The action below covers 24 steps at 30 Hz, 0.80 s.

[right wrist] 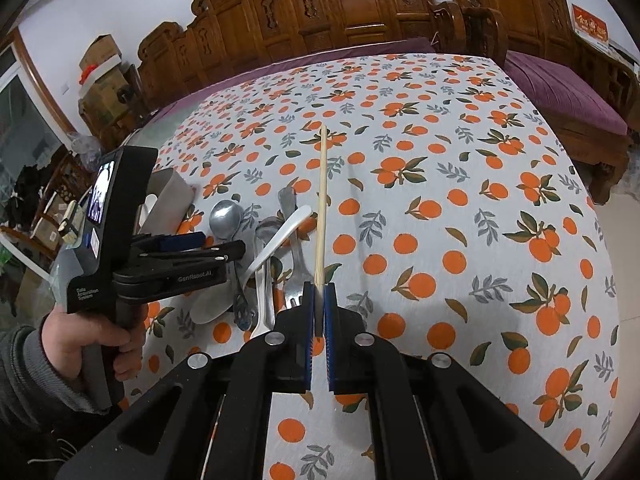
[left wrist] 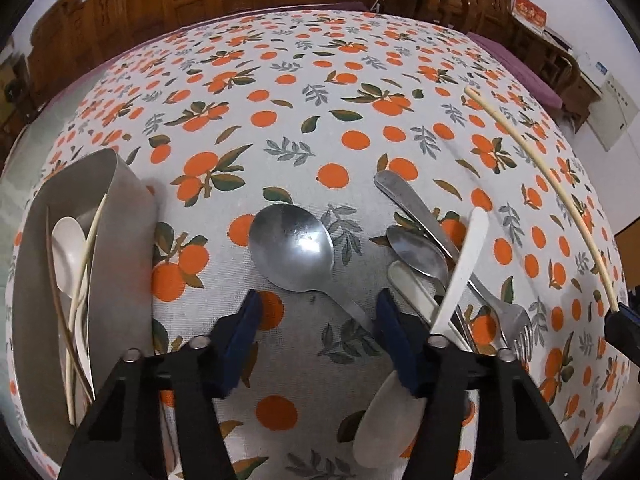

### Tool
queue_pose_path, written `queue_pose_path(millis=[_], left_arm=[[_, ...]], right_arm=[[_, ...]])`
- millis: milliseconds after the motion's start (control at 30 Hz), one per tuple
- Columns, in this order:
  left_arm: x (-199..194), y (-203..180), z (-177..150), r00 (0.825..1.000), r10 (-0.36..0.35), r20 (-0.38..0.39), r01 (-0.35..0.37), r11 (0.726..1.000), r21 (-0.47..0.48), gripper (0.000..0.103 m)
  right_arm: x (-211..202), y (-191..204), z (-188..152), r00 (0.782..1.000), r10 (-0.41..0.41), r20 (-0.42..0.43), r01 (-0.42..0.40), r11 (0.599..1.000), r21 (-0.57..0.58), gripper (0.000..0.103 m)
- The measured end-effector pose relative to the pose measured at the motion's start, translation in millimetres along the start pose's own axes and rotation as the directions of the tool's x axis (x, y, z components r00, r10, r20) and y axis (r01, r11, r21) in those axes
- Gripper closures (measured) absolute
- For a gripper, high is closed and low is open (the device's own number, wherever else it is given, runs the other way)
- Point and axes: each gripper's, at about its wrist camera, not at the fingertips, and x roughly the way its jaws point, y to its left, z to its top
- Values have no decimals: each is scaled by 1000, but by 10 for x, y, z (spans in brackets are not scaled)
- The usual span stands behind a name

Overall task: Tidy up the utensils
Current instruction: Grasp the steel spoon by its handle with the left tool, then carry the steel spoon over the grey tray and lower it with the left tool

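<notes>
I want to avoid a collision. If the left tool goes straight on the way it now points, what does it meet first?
Most likely the large metal spoon: its bowl lies just ahead of the open left tool, and its handle runs back toward the right finger. Height above the tablecloth is unclear.

The left tool [right wrist: 224,252], seen from the right wrist view, is carrying white lettering reading "GenRobot.AI" along its black arm. Lower on the same device's body, near the hand gripping it, small white print is reading "Data Acquisition System". Far beyond the right tool, a red sign [right wrist: 591,27] with gold characters is showing, too blurred to read.
</notes>
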Motion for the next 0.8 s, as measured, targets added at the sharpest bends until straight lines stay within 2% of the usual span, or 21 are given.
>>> queue_pose_path(millis=[100,200,300,467,800], left_arm=[[-30,53,-13,1000,-16,-1,16,1000,-9,76],[-48,114,-28,1000,-30,-8,30,1000,-8,88],[-66,174,-46,999,-44,-15,44,999,-10,95],[-125,231,-81,997,-71,-12,71,997,-7,98],[-501,290,-88,990,-132,56,131,991,15,98]], right_arm=[[-24,41,-3,1000,-1,5,1,1000,-3,97],[-39,108,-3,1000,-1,8,1,1000,-7,97],[-40,184,-6,1000,-1,8,1,1000,-15,97],[-29,275,-21,1000,-5,2,5,1000,-24,97],[-59,442,-5,1000,-10,9,10,999,-41,97]])
